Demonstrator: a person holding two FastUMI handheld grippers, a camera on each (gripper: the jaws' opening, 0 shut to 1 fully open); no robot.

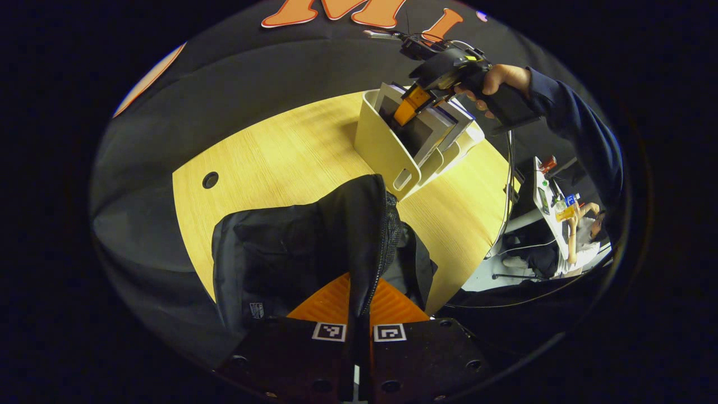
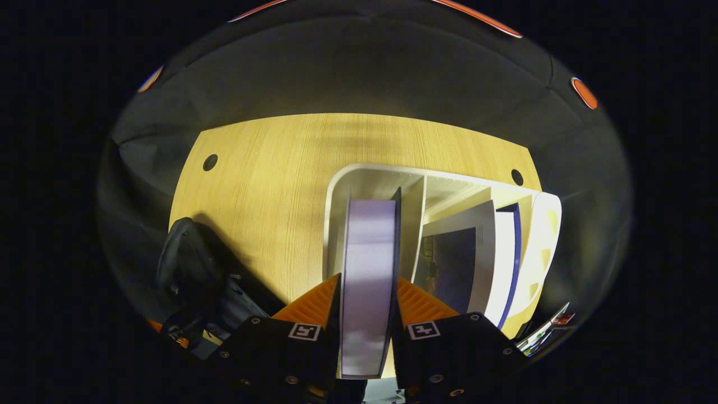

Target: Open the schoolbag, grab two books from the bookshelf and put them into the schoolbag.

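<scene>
The black schoolbag (image 1: 269,258) lies on the wooden table (image 1: 280,151) right in front of my left gripper (image 1: 362,280), which is shut on the bag's raised zipper edge (image 1: 373,224). Beyond it stands a cream bookshelf (image 1: 384,148) holding several upright books. My right gripper (image 1: 412,104), held by a hand (image 1: 499,78), reaches down into the shelf from above. In the right gripper view, my right gripper (image 2: 367,280) is shut on a thick book (image 2: 367,252) standing in the shelf's left compartment (image 2: 336,191). More books (image 2: 482,252) lean in the right compartment. The schoolbag (image 2: 190,264) shows at lower left.
The table has round cable holes (image 1: 210,179) (image 2: 516,177). Its curved edge drops off at the right in the left gripper view. Past that edge a person (image 1: 583,235) sits at a white desk. Bare tabletop (image 2: 269,168) lies between the bag and the shelf.
</scene>
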